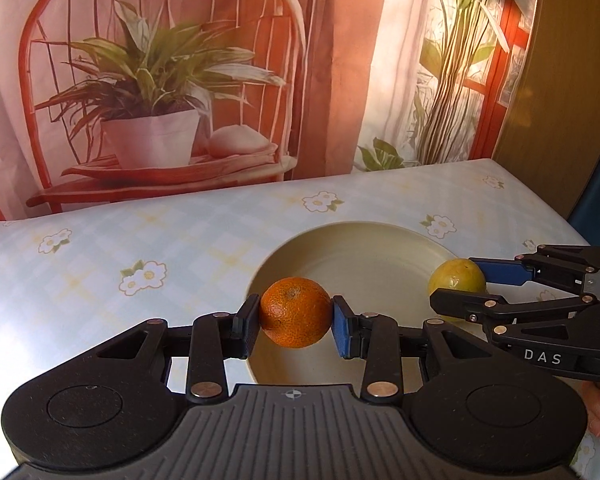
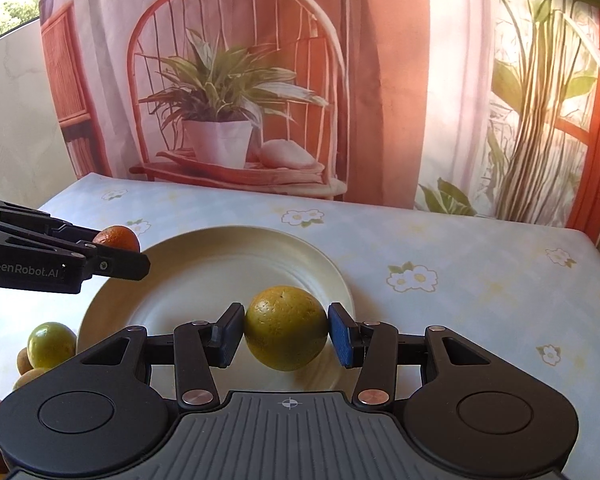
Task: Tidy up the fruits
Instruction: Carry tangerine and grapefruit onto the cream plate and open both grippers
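From the left wrist view, the left gripper [image 1: 296,322] has its jaws clamped on an orange [image 1: 295,312], one pad pressed to each side of the fruit. The orange hangs above the near left rim of a cream plate [image 1: 364,256] that sits on the bench [image 1: 140,240], which is covered in a pale checked cloth printed with white flowers. To the right, the right gripper [image 1: 466,286] reaches in over the plate's right edge with a yellow-green citrus fruit [image 1: 457,280] gripped between its jaws. Part of a person's hand [image 1: 598,408] shows at the lower right edge.

From the right wrist view, the right gripper [image 2: 286,330] is clamped on the yellow-green citrus fruit [image 2: 285,328], held over the near part of the plate [image 2: 220,264]. The left gripper [image 2: 128,254] comes in from the left, above the plate's left rim, with the orange [image 2: 118,238] partly hidden behind its jaws. At the lower left, beside the plate, lie a green fruit [image 2: 51,344] and a few other small fruits [image 2: 26,364], partly cut off by the gripper's body.
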The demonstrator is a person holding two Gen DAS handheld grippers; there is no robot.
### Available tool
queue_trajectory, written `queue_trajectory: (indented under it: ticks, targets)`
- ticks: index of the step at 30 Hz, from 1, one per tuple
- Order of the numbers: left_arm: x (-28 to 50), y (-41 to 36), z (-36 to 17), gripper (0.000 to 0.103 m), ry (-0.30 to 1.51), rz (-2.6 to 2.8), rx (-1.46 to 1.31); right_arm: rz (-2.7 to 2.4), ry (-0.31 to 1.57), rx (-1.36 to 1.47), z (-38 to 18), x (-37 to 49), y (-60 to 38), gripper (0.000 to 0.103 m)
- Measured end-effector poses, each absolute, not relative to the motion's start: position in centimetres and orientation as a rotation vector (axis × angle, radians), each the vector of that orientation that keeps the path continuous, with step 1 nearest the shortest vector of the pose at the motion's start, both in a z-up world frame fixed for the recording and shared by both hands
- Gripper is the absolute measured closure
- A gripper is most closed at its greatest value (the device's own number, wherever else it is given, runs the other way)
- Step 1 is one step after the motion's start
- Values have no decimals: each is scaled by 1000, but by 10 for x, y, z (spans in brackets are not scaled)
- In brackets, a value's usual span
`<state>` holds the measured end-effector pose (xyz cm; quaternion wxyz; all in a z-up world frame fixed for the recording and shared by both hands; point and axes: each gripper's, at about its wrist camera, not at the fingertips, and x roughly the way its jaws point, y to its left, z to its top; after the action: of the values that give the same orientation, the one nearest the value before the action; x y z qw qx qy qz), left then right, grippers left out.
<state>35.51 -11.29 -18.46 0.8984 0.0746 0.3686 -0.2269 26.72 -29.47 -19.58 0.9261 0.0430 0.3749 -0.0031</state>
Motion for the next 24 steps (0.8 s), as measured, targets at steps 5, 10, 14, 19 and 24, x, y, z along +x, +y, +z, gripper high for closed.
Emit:
queue_trajectory:
  ticks: [5,10,14,19,24]
  targets:
    - [361,-117,-199,64,797,-484,177,-10,775,110,-203,264,-298,60]
    - [363,-121,-206,64,822,-483,208,-26,772,108,-203,264,-296,60]
    - [365,-117,-204,63,826,-475,190,-35,775,127,-203,264,-297,60]
    - [367,-112,-199,62,857,-476,153,-50,776,142,-199,262,-296,59]
    - [355,-100,-182,62,837,-484,125,-71,760,183,-189,251,-298,57]
